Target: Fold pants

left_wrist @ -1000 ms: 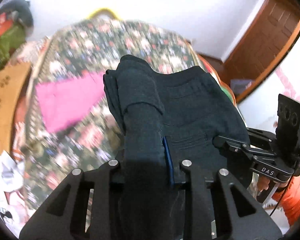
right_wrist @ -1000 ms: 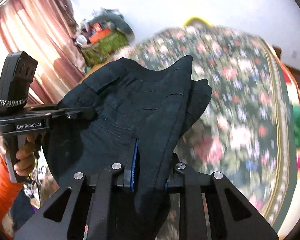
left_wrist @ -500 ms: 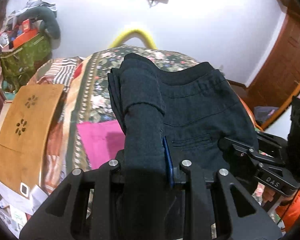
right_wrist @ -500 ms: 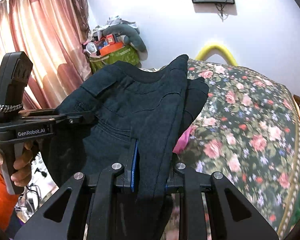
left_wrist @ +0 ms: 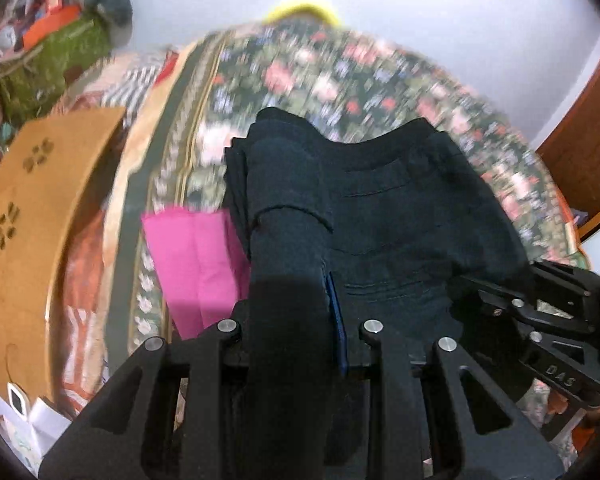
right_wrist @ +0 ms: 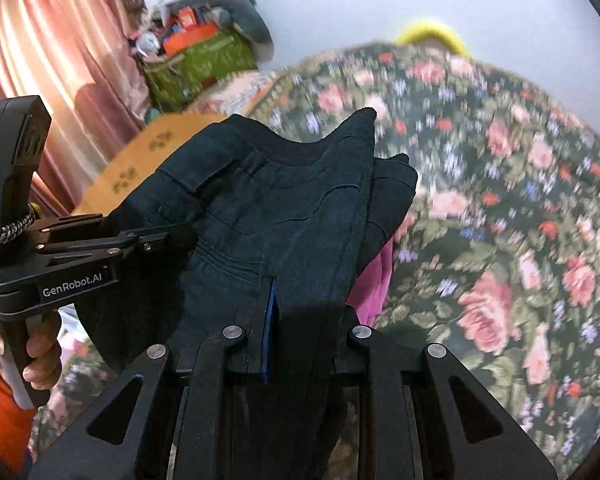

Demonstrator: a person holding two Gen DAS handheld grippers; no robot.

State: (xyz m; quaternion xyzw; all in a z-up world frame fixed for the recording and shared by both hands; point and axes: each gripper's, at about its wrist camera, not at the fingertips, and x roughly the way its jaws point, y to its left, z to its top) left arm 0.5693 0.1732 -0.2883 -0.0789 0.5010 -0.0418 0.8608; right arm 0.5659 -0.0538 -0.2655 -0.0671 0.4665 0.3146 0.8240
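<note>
Both views have tipped down since half a second ago, so the flower-patterned bedspread fills more of them. Left claw and right claw each stay clamped nearly closed on the folded dark navy pants, held above the bed over a pink cloth.

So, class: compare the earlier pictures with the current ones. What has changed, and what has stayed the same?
Both views swing: from the bedspread up to the wall, then down again. The floral bedspread and pink cloth refill the frames, blurred by motion. Nothing was taken or released: the left tongs and right tongs stay clamped on the dark pants, bunched as before.
</note>
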